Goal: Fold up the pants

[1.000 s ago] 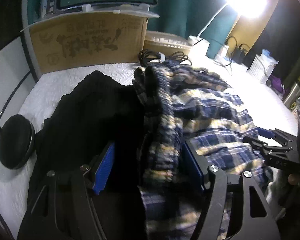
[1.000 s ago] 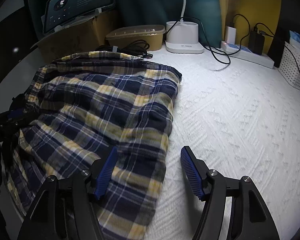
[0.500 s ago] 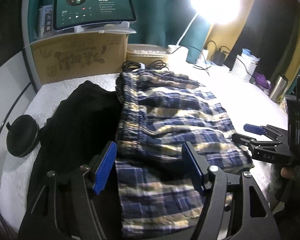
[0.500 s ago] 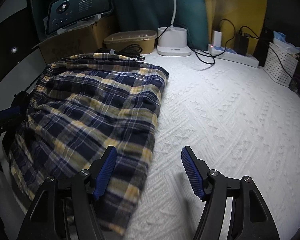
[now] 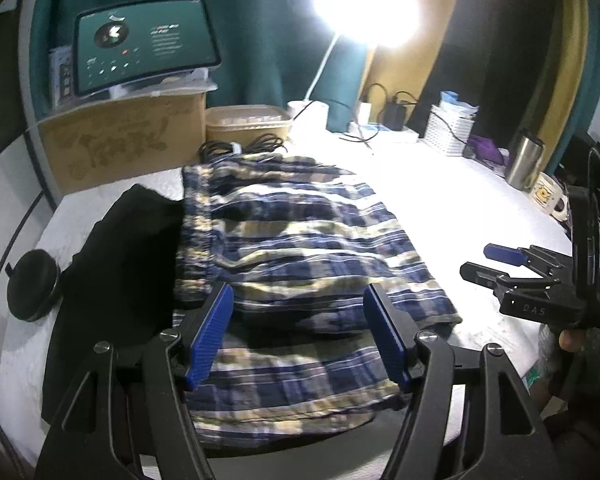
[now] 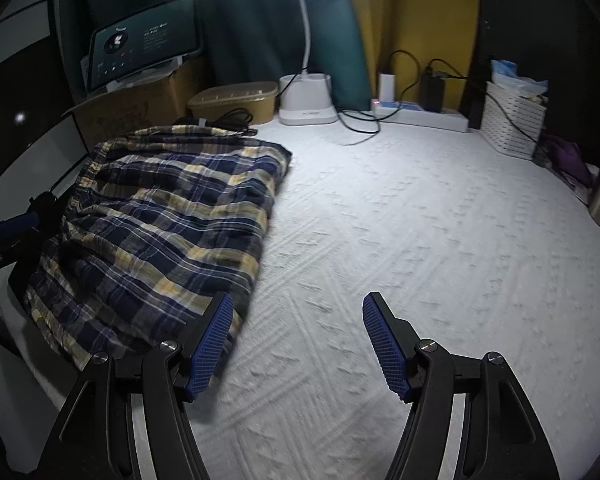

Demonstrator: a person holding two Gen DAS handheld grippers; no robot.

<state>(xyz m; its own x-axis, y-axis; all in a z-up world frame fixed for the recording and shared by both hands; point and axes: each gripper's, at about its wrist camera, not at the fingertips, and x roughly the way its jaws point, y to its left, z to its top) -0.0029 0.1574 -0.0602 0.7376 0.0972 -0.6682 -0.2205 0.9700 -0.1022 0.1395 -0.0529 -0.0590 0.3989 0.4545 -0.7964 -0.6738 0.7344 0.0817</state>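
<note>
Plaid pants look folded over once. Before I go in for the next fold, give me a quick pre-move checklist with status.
1. Left gripper open, nothing held: ok.
2. Right gripper open, nothing held: ok.
3. Plaid pants lying folded on the white cover: ok.
4. Folded edges aligned: not ok, a lower layer sticks out at the near edge.
5. Black garment clear of pants: not ok, it touches their left edge.
6. Space to the right of the pants free: ok.

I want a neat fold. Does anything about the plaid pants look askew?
Yes. The plaid pants are folded unevenly: the lower layer sticks out past the upper one at the near edge, and the fabric is rumpled.
</note>
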